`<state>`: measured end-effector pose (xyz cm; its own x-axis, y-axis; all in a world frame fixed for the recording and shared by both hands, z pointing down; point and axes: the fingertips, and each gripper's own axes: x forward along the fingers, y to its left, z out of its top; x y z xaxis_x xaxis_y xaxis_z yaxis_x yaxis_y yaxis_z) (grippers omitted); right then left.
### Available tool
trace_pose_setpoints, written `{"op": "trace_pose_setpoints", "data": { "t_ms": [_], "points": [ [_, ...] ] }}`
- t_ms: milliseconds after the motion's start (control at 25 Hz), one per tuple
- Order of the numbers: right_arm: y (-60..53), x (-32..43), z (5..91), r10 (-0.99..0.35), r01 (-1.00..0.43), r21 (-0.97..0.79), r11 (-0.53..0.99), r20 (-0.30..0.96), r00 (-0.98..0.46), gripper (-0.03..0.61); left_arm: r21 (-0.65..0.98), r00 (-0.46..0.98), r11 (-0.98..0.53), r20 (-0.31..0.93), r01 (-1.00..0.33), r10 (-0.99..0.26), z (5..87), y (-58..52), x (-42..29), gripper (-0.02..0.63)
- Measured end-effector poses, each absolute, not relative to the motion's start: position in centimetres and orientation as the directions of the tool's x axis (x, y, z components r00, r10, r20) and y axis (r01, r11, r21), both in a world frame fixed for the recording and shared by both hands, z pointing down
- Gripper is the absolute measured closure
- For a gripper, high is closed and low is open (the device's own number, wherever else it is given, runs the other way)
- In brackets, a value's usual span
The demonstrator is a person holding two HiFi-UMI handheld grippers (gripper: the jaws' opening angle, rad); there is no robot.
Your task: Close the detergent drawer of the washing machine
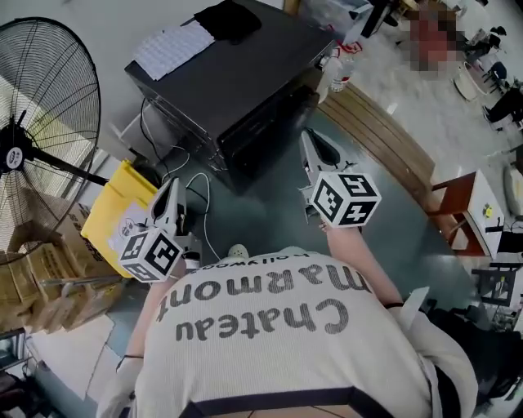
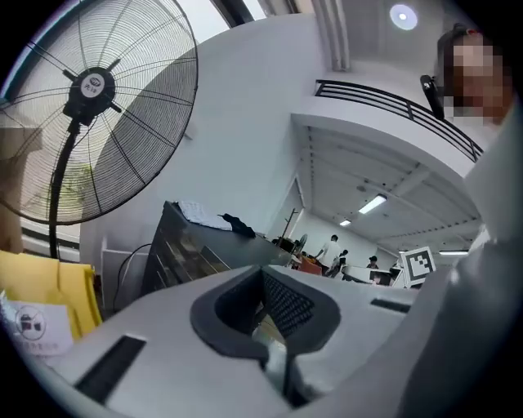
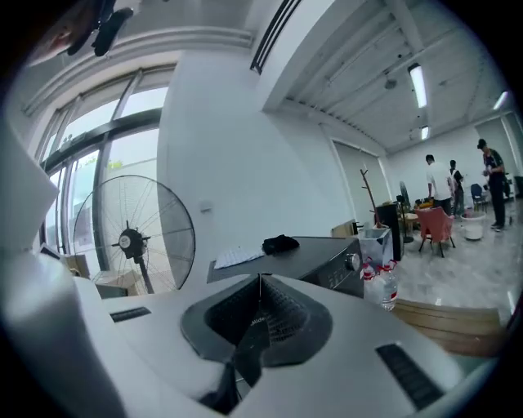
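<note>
The dark grey washing machine [image 1: 245,77] stands against the wall, seen from above in the head view. Its front panel [image 1: 265,135] faces me, and I cannot make out a drawer sticking out of it. My left gripper [image 1: 172,189] is held in the air well short of the machine's left side, jaws together and empty. Closer to the machine's front, my right gripper [image 1: 313,140] hangs a little before it, shut on nothing. The left gripper view has the machine [image 2: 192,253] beyond the closed jaw tips [image 2: 263,273]. The right gripper view shows its knob panel [image 3: 343,265] past the shut tips [image 3: 260,282].
A white sheet [image 1: 172,45] and a black cloth [image 1: 229,18] lie on the machine's top. A large standing fan [image 1: 33,122], a yellow bin [image 1: 122,204] and cardboard boxes [image 1: 41,277] fill the left. Cables [image 1: 176,163], bottles [image 1: 339,69] and a wooden platform [image 1: 384,139] surround the machine.
</note>
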<state>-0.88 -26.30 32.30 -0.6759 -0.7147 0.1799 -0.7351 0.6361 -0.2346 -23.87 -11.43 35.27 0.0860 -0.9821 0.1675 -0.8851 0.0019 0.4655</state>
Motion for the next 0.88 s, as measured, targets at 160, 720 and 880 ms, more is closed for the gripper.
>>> {"op": "trace_pose_setpoints", "data": {
  "t_ms": [160, 720, 880],
  "points": [
    [-25.1, 1.5, 33.2, -0.674, -0.706, -0.206, 0.677, 0.212, -0.708, 0.552, 0.485, 0.047, 0.046, 0.177, -0.874, -0.983, 35.9, -10.2, -20.7, 0.606],
    [-21.4, 10.2, 35.3, -0.575, -0.621, -0.19, 0.76, 0.248, -0.78, 0.552, 0.504, -0.076, 0.152, 0.168, -0.85, -0.983, 36.5, -5.1, -10.6, 0.606],
    [-20.1, 11.9, 36.2, -0.556, -0.605, -0.2, 0.77, 0.255, -0.792, 0.552, 0.504, -0.076, 0.153, 0.17, -0.85, -0.982, 37.1, -4.0, -8.1, 0.606]
  ]
}}
